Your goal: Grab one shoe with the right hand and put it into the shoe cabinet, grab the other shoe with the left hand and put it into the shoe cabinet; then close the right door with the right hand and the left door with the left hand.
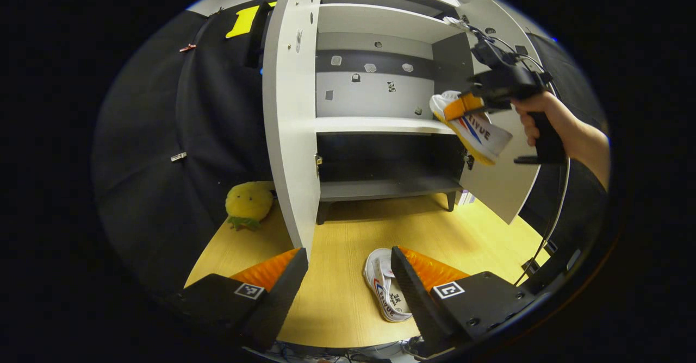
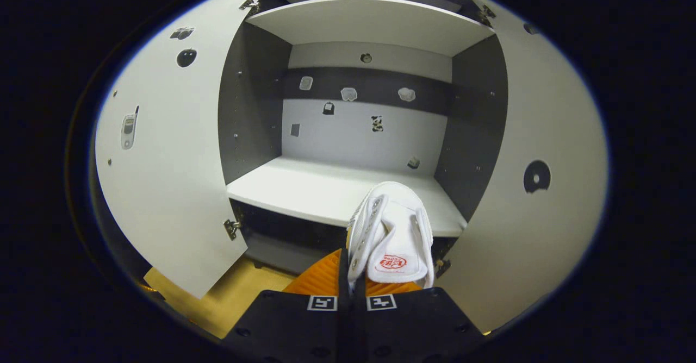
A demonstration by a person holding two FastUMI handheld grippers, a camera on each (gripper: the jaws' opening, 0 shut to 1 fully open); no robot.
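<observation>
A white shoe (image 2: 392, 231) is clamped at its side wall between the fingers of my right gripper (image 2: 350, 268), toe pointing at the cabinet's white middle shelf (image 2: 315, 189). In the left gripper view that same shoe (image 1: 478, 132) hangs in front of the shelf's right end, held by the right gripper (image 1: 465, 105) in a person's hand (image 1: 535, 116). The other white shoe (image 1: 383, 284) lies on the wooden table (image 1: 337, 298), just beside the right finger of my left gripper (image 1: 348, 251). That gripper is open and holds nothing.
The shoe cabinet (image 1: 380, 126) stands with both doors swung wide: left door (image 1: 288, 107), right door (image 1: 497, 186). In the right gripper view the doors (image 2: 163, 151) (image 2: 544, 189) flank the opening. A yellow plush toy (image 1: 249, 202) sits left of the cabinet.
</observation>
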